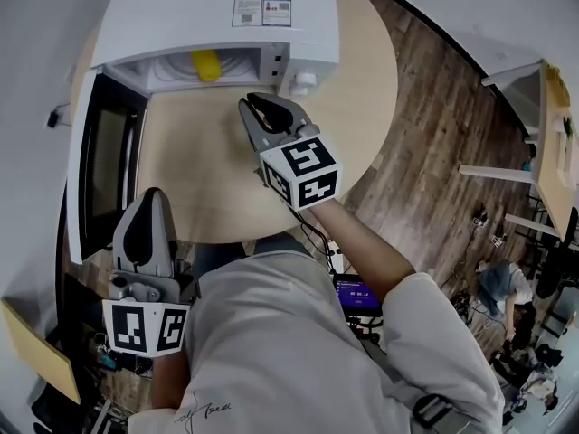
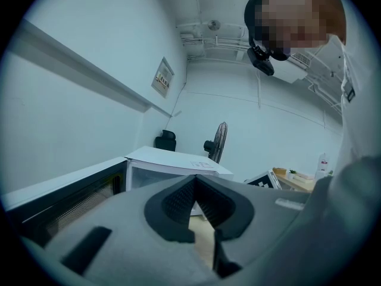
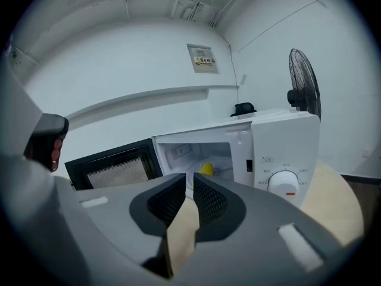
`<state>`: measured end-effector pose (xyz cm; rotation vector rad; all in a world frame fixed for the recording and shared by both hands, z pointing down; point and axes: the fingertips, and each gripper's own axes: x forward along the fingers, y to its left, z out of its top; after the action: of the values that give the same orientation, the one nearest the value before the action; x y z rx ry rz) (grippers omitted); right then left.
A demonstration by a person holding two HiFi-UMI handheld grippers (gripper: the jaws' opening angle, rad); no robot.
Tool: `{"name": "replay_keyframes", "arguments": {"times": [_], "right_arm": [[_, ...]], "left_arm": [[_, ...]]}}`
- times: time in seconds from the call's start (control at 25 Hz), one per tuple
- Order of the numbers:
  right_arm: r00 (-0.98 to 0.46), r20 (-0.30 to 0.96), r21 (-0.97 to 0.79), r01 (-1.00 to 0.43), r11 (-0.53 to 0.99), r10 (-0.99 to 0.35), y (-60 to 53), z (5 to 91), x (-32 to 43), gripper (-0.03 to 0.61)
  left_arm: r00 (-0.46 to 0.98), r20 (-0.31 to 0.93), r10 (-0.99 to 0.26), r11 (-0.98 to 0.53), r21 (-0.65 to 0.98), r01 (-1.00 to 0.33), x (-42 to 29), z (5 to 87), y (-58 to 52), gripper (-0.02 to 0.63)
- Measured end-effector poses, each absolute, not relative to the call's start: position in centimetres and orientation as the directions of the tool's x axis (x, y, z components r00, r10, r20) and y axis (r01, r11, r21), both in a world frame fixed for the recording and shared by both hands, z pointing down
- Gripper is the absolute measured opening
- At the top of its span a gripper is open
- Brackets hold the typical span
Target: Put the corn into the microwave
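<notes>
Hanging just short of the oven's mouth, the right tongs [image 3: 189, 182] are all but closed, with only a slit between the pads and nothing in it. The left tongs [image 2: 195, 180] sit well back by the person's body, tips together and likewise empty, beside the free edge of the open door [image 1: 99, 161].

The corn [image 1: 205, 64] lies inside the cavity of the microwave [image 1: 217, 16], on its floor and towards the middle, apart from both tongs. So the placing itself looks finished. What seems left, if anything, is to shut the oven.

That would call for getting the right tongs clear of the door's sweep. The door would then be pushed round on its left-hand hinge with a closed tip against its outer face until it latches. The left tongs are the better placed for this. The chief risk is shoving the light white box along the surface rather than swinging the door.

The microwave stands at the far side of a round, pale wooden tabletop [image 1: 362, 89], which carries nothing else that can be seen. Its dial [image 3: 284, 183] faces the person. Below is dark plank floor [image 1: 434, 152]. Behind the oven are a plain white wall with a small notice [image 3: 203, 58] and a standing fan [image 3: 303, 82].
</notes>
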<state>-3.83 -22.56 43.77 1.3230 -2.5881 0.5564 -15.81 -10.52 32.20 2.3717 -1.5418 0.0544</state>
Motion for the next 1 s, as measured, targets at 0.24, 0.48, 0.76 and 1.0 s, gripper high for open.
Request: {"name": "replay_keyframes", "arguments": {"times": [0.24,0.48,0.76,1.0], "right_arm": [[-0.594,0.314,-0.255,-0.805,0.536,-0.741,-20.5,42.3,-2.1,0.024],[-0.599,0.290,-0.247,-0.800,0.547,-0.746,-19.2,40.2,-0.7,0.018],[-0.593,0.260,-0.220,-0.805,0.551,-0.762,-17.1,37.9,1.1,0.012],[-0.601,0.253,-0.199,-0.799,0.567,-0.758,-14.6,36.4,1.0,0.012]], "left_arm": [[0.419,0.194,-0.887,-0.372,0.238,-0.897,-14.7,31.9,-10.3,0.000],[0.413,0.185,-0.892,-0.366,0.241,-0.899,-14.1,31.4,-9.9,0.000],[0.384,0.191,-0.904,-0.340,0.226,-0.913,-14.0,31.3,-9.7,0.000],[0.344,0.222,-0.912,-0.308,0.181,-0.934,-15.4,32.6,-9.5,0.000]]}}
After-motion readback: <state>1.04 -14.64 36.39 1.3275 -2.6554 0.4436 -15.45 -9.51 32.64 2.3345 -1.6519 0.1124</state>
